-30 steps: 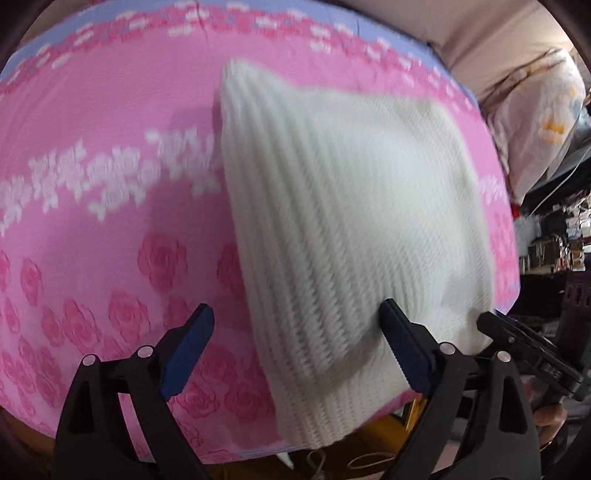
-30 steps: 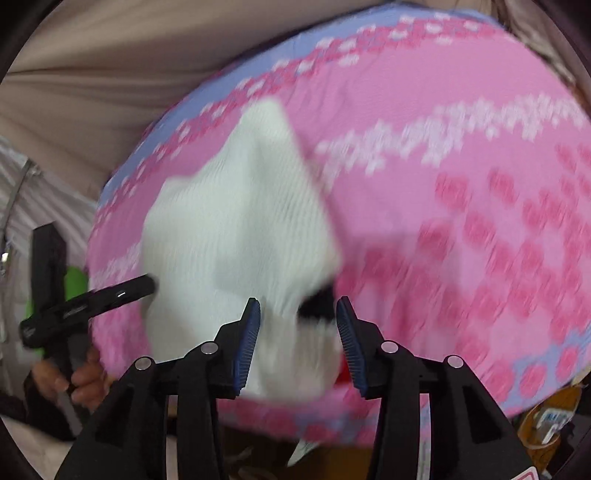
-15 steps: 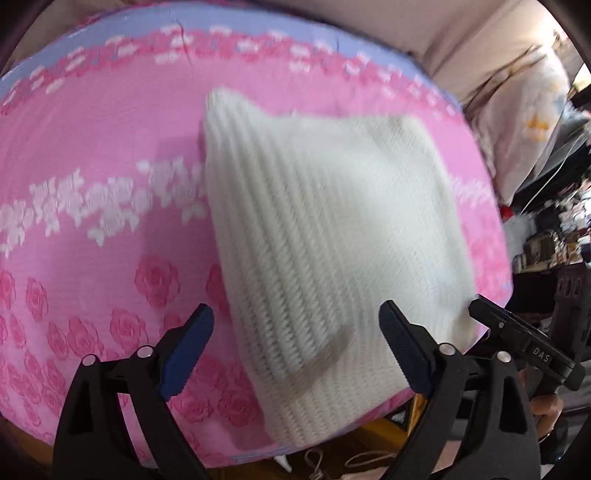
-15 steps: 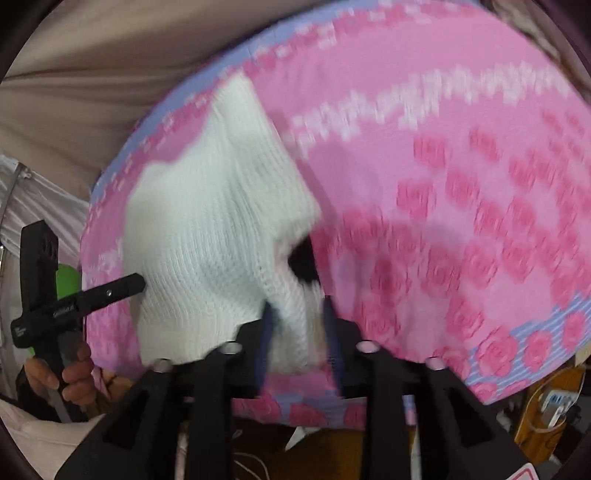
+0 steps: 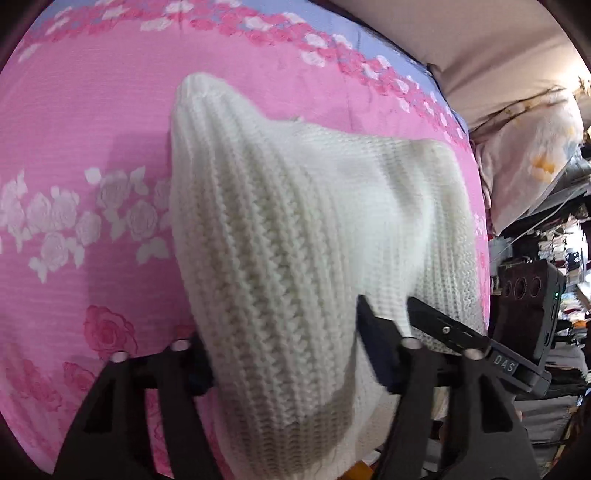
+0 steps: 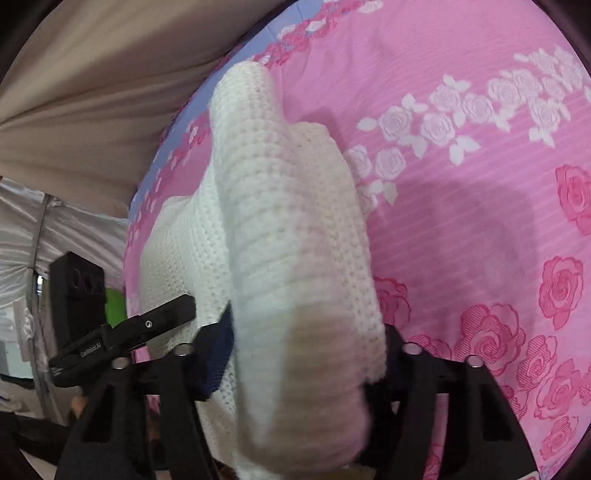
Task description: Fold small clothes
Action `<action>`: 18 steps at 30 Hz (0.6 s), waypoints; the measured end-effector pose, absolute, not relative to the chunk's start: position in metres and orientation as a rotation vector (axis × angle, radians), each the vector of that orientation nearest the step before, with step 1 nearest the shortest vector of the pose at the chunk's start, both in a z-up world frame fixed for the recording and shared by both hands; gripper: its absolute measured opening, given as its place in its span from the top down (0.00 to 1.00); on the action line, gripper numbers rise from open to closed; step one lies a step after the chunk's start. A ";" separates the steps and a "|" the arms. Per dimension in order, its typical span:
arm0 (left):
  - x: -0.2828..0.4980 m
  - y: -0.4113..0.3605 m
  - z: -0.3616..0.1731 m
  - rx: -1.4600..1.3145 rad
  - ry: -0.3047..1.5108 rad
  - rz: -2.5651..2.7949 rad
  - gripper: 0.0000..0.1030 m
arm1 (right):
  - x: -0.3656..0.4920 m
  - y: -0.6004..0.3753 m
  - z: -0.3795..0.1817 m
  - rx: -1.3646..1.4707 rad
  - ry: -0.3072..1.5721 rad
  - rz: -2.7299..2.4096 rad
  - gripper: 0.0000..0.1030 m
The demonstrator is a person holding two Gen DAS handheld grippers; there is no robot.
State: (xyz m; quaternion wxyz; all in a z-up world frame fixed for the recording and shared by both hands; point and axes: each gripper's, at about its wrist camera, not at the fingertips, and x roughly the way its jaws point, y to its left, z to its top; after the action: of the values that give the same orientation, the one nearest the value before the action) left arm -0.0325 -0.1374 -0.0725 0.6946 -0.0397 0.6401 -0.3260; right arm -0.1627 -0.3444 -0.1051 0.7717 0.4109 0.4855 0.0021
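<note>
A white ribbed knit garment [image 5: 295, 236] lies on a pink rose-print bedsheet [image 5: 81, 155]. My left gripper [image 5: 284, 354] is shut on the garment's near hem, with the knit bunched between its fingers. My right gripper [image 6: 303, 354] is shut on the near hem at the other corner of the garment [image 6: 280, 206], lifting a thick fold toward the camera. The right gripper also shows in the left wrist view [image 5: 454, 332], and the left gripper shows in the right wrist view [image 6: 147, 328]. The garment's far end rests on the sheet.
The sheet has a white rose band [image 6: 461, 110] and a blue border [image 5: 332, 33] at the far edge. A beige curtain [image 6: 92, 92] hangs behind. A floral pillow [image 5: 528, 158] and cluttered shelves [image 5: 569, 258] stand to the right of the bed.
Both grippers closed on the garment's near hem; the left was wide open before. The hem is now raised and bunched toward the cameras.
</note>
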 end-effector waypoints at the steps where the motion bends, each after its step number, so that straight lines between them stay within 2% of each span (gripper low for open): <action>1: -0.032 -0.141 -0.064 -0.072 1.418 -0.738 0.54 | -0.162 -0.344 -0.100 0.891 1.046 0.004 0.58; 4: -0.032 -0.156 -0.024 -0.038 1.366 -0.811 0.56 | -0.169 -0.346 -0.069 0.879 0.991 -0.021 0.63; 12: -0.053 -0.186 0.123 0.069 1.054 -1.047 0.56 | -0.213 -0.364 0.065 0.807 0.723 -0.110 0.63; 18: -0.052 -0.142 0.242 0.084 0.791 -1.104 0.55 | -0.222 -0.347 0.188 0.664 0.498 -0.076 0.63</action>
State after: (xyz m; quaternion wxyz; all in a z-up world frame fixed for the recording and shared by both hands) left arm -0.0518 -0.1417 0.2423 0.7773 0.0389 0.3658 -0.5104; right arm -0.2224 -0.3470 0.1877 0.9145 0.3223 0.2419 -0.0370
